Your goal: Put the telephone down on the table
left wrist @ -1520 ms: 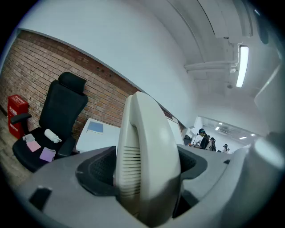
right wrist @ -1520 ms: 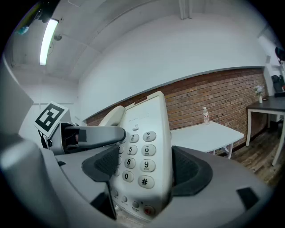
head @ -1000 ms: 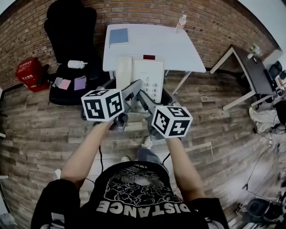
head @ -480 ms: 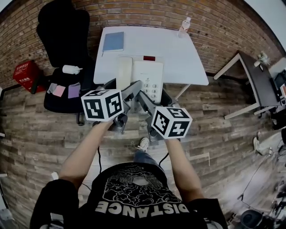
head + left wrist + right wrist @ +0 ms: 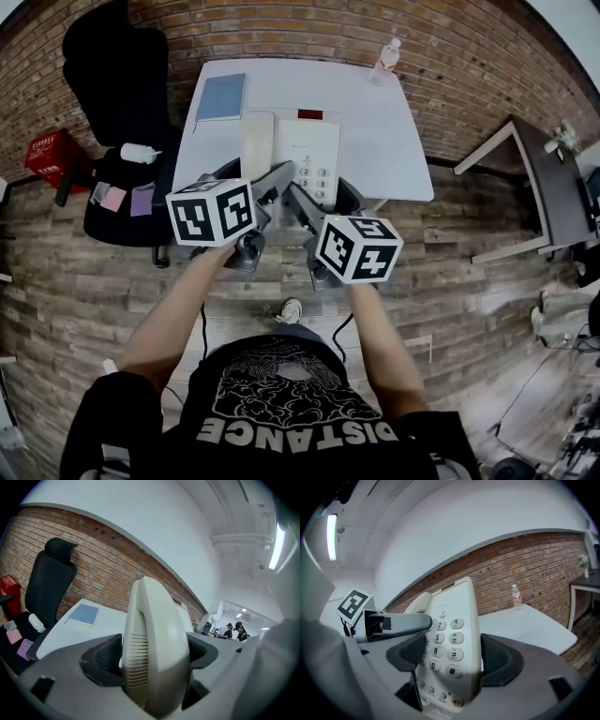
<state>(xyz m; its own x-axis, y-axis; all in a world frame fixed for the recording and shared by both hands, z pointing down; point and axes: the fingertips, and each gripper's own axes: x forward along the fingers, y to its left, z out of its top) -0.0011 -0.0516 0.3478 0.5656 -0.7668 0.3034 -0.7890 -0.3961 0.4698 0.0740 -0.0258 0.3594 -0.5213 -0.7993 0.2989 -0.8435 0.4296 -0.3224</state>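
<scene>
We hold a cream push-button telephone (image 5: 298,159) in the air with both grippers, one at each side of its near end. The left gripper (image 5: 269,186) has its fingers (image 5: 105,660) clamped on the handset side. The right gripper (image 5: 314,200) is clamped on the keypad side, its dark pads pressing the edges of the body. The telephone's long axis points away from us toward the brick wall, and its far end is tilted upward. The white counter (image 5: 394,141) lies ahead of the fingers and below them. From the head view the telephone appears over the counter's near part, between a blue notebook (image 5: 222,97) at the left and a water bottle (image 5: 386,56) at the far right corner. Neither hand is clearly nearer, so we judge that both must lower together. Readable writing: the keys 2, 3, 5, 6, 8, 9, 0 and #, and "DISTANCE" on the person's black shirt. The bottle's label is too small to read.
</scene>
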